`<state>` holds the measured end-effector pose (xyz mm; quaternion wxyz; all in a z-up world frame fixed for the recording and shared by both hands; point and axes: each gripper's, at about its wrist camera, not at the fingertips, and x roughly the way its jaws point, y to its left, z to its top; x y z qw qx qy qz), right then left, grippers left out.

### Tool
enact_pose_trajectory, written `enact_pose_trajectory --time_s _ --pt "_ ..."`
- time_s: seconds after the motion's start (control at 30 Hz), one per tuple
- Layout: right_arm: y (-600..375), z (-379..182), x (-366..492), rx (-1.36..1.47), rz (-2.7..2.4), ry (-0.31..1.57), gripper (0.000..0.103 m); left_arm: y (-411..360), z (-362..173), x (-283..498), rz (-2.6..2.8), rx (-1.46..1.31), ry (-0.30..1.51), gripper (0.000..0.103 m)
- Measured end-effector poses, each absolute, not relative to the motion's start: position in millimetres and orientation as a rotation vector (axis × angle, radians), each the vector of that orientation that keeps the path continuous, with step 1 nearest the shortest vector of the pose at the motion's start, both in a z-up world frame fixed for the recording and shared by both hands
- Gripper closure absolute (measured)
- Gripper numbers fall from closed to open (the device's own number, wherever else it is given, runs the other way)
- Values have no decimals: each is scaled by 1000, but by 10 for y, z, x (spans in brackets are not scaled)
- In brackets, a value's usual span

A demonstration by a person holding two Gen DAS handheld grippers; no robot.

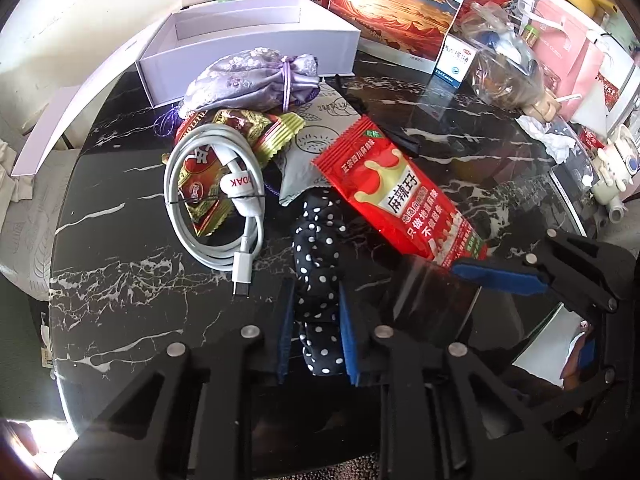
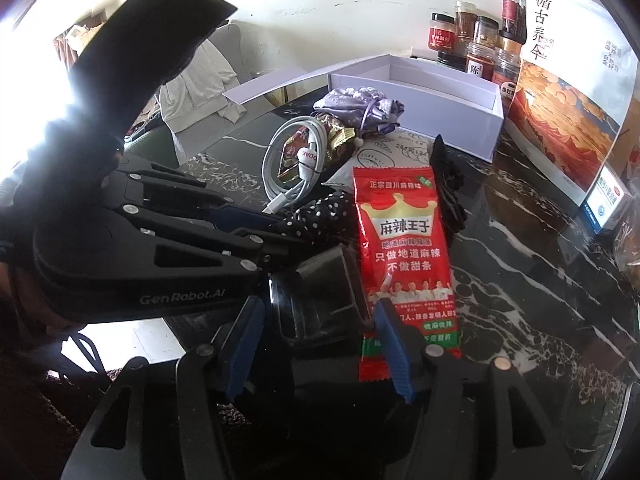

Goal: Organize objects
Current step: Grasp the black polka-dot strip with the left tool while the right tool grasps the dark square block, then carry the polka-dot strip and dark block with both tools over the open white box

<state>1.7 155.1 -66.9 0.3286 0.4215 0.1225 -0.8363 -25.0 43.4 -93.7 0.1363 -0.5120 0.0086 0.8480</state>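
Pinching the black white-dotted fabric pouch (image 1: pixel 318 280), the left tongs (image 1: pixel 316 332) are nearly closed; the right tongs (image 2: pixel 320 344) gape half-open around a clear plastic piece (image 2: pixel 320 292). The white cardboard box (image 1: pixel 256 46) at twelve o'clock holds nothing, so sorting has barely begun.

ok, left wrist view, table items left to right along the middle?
Coiled white charging cable → black polka-dot fabric pouch, pinched in the left gripper → red foil snack packet → right gripper, its blue pad at the packet's near corner.
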Motion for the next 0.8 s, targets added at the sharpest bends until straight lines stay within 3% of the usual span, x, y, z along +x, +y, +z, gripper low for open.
enact_pose_trajectory --time_s 0.6,0.8 --pt "1483 -726 42 1093 -2155 320 50 65 -943 -30 2475 -1538 -44 83" --pt "1473 -747 -4 1083 -2166 313 49 155 -944 -84 2503 -1511 22 79"
